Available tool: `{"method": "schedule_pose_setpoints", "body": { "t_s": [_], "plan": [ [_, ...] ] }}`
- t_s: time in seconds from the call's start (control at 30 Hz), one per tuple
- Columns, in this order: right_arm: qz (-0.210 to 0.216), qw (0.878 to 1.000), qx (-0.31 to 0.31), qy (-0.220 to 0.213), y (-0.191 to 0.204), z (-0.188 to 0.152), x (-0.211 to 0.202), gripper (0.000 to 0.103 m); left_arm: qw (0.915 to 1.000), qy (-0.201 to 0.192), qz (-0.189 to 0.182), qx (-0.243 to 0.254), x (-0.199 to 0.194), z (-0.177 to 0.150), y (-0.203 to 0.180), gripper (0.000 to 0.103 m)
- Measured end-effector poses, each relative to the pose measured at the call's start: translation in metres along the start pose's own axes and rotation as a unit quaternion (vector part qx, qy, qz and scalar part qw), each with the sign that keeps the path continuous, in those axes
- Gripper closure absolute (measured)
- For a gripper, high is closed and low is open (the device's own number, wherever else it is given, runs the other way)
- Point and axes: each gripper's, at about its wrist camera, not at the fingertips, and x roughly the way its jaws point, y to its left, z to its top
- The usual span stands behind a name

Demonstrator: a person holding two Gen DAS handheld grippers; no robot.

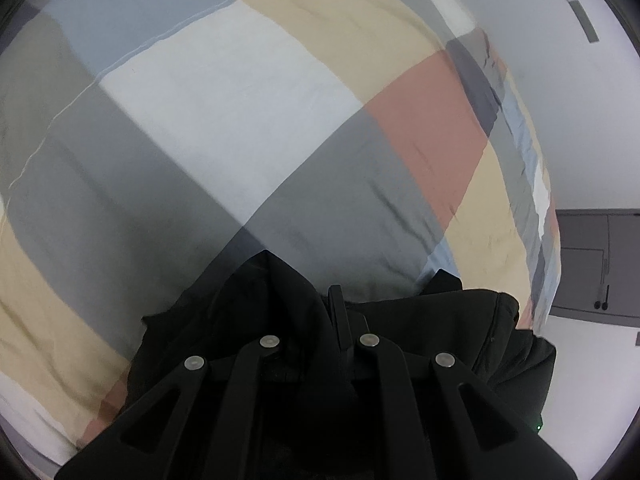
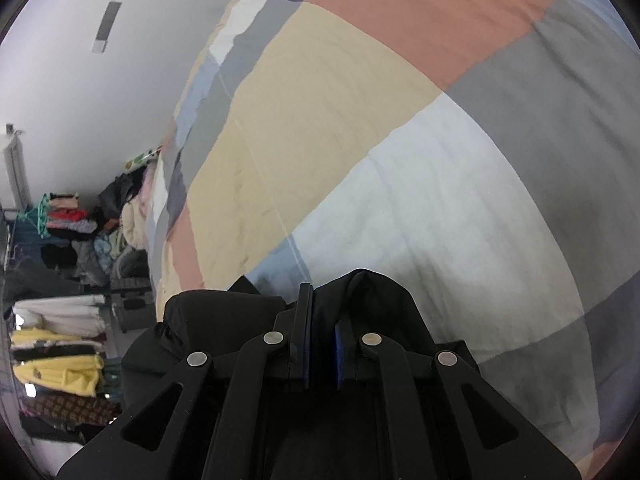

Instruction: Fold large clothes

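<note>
**A:** Where are we now?

**B:** We have the black garment (image 1: 248, 304) in both tongs. The left gripper (image 1: 338, 312) is pinched nearly shut on a fold of it, and a little peak of black cloth sticks up past the fingers. The right gripper (image 2: 320, 320) has a thin gap between its blue pads (image 2: 340, 344), with black cloth bunched in there too. So we think both are holding it.

**B:** It hangs low over the patchwork bed cover (image 1: 224, 112), near the edge of the bed closest to us. We cannot tell if it touches the cover yet.

**A:** How do we do this bit well?

**B:** We keep both hands level, so the cloth comes down flat. We pull it a little apart, so it has no bumps. We let go only when it lies on the bed.

**A:** What could go wrong?

**B:** The right grip looks loose. The cloth might slip.
</note>
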Motion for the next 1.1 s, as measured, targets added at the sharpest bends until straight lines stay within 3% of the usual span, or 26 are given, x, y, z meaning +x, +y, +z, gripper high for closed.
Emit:
{"method": "schedule_pose_setpoints", "body": {
  "t_s": [0.13,0.2,0.23,0.27,0.3,0.4,0.5,0.57,0.63,0.67,0.73,0.83,0.93,1.03,1.1],
  "plan": [
    [0.018,1.000,-0.021,-0.001,0.011,-0.009,-0.028,0.079,1.0000,0.000,-0.003,0.005,-0.020,-0.012,0.003,0.085],
    [0.023,0.999,-0.038,-0.005,0.020,-0.015,-0.044,0.069,0.9998,-0.010,-0.013,0.013,-0.037,-0.017,0.005,0.066],
    [0.022,0.999,-0.046,-0.007,0.024,-0.018,-0.051,0.057,0.9995,-0.017,-0.020,0.019,-0.046,-0.020,0.005,0.043],
    [0.019,0.998,-0.053,-0.013,0.029,-0.020,-0.057,0.051,0.9988,-0.032,-0.018,0.032,-0.060,-0.024,0.004,0.018],
    [0.008,0.997,-0.066,-0.027,0.035,-0.023,-0.071,0.042,0.9980,-0.047,-0.013,0.040,-0.071,-0.027,0.004,0.012],
    [-0.030,0.992,-0.104,-0.062,0.053,-0.030,-0.099,0.034,0.9917,-0.102,-0.004,0.077,-0.111,-0.039,-0.002,0.010],
    [-0.076,0.975,-0.176,-0.109,0.087,-0.048,-0.126,0.024,0.9784,-0.158,-0.008,0.133,-0.147,-0.060,-0.018,0.010],
    [-0.093,0.963,-0.208,-0.141,0.103,-0.061,-0.136,0.023,0.9607,-0.182,-0.006,0.209,-0.161,-0.083,-0.037,0.010],
    [-0.109,0.945,-0.243,-0.192,0.124,-0.083,-0.144,0.019,0.9372,-0.189,0.018,0.293,-0.160,-0.114,-0.061,0.010],
    [-0.111,0.939,-0.254,-0.206,0.129,-0.090,-0.144,0.017,0.9287,-0.199,0.020,0.312,-0.159,-0.128,-0.069,0.010],
    [-0.109,0.923,-0.283,-0.235,0.143,-0.111,-0.139,0.006,0.9209,-0.217,-0.003,0.324,-0.157,-0.149,-0.076,0.010],
    [-0.107,0.908,-0.329,-0.235,0.154,-0.139,-0.112,0.002,0.9106,-0.222,-0.031,0.348,-0.140,-0.176,-0.089,0.010],
    [-0.095,0.903,-0.367,-0.205,0.156,-0.164,-0.077,0.002,0.8966,-0.236,-0.020,0.374,-0.119,-0.194,-0.099,0.010],
    [-0.096,0.897,-0.392,-0.181,0.152,-0.184,-0.039,0.002,0.8886,-0.235,-0.013,0.394,-0.090,-0.202,-0.102,0.010],
    [-0.122,0.882,-0.415,-0.188,0.147,-0.196,-0.013,0.002,0.8749,-0.258,0.008,0.410,-0.070,-0.203,-0.099,0.010]
  ]
}}
